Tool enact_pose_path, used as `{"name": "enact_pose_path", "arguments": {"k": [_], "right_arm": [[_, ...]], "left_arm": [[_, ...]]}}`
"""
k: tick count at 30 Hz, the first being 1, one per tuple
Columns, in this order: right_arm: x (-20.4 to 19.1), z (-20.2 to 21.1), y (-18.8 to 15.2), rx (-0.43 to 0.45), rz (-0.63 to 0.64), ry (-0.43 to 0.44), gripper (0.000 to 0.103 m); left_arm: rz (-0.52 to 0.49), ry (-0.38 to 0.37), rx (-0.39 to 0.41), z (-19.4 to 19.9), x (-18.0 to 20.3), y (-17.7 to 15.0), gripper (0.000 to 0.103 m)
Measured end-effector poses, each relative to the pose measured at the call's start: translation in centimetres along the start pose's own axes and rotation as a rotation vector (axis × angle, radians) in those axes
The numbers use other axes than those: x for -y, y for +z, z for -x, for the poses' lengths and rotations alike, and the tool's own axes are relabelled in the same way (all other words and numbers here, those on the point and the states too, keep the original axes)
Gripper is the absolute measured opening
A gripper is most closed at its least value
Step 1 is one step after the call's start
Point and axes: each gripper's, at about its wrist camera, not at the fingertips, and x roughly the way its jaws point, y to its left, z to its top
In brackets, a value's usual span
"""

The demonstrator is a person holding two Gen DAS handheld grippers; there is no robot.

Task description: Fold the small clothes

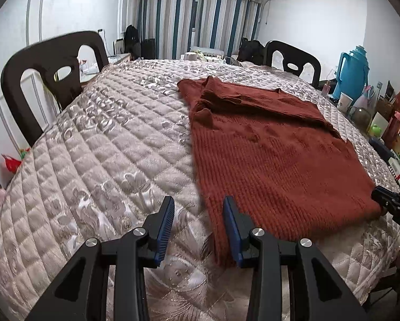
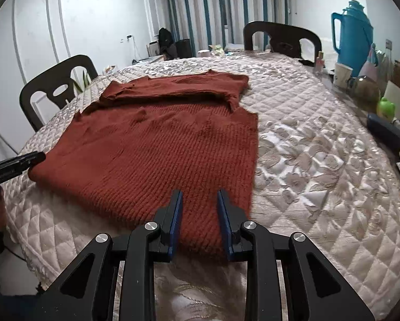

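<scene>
Quilt (image 1: 106,147) covers table beneath striped curtains (image 1: 194,18).

I see my left hand-held gripper (image 1: 198,208) and right hand-held gripper (image 2: 200,200) both angled downward, jaws parted, gripping nothing.

The left wrist view looks from the near edge of the quilted bench (image 1: 106,139), angled down and toward the far curtains (image 1: 194,18), with the rust sweater (image 1: 266,155) close on its right. The right wrist view sits further right at the same near edge, facing the same way, the sweater (image 2: 152,144) close on its left. Both share the sweater, bench (image 2: 320,147), curtains (image 2: 221,16), blue thermos (image 1: 352,72) (image 2: 355,32), and each catches the other gripper at its frame edge.
</scene>
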Motion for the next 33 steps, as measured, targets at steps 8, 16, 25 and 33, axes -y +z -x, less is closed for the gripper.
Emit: {"name": "enact_pose_path", "arguments": {"k": [8, 16, 25, 33], "right_arm": [[-0.7, 1.2, 0.4, 0.054, -0.013, 0.014, 0.027], [-0.9, -0.2, -0.9, 0.006, 0.014, 0.029, 0.027], [-3.3, 0.8, 0.4, 0.064, 0.037, 0.052, 0.027], [-8.7, -1.6, -0.5, 0.018, 0.24, 0.093, 0.027]], "left_arm": [[-0.018, -0.169, 0.086, 2.2, 1.7, 0.1, 0.04], [-0.1, -0.177, 0.018, -0.1, 3.5, -1.6, 0.04], [-0.119, -0.23, 0.039, 1.0, 5.5, -0.4, 0.04], [-0.221, -0.238, 0.004, -0.4, 8.0, -2.0, 0.041]]}}
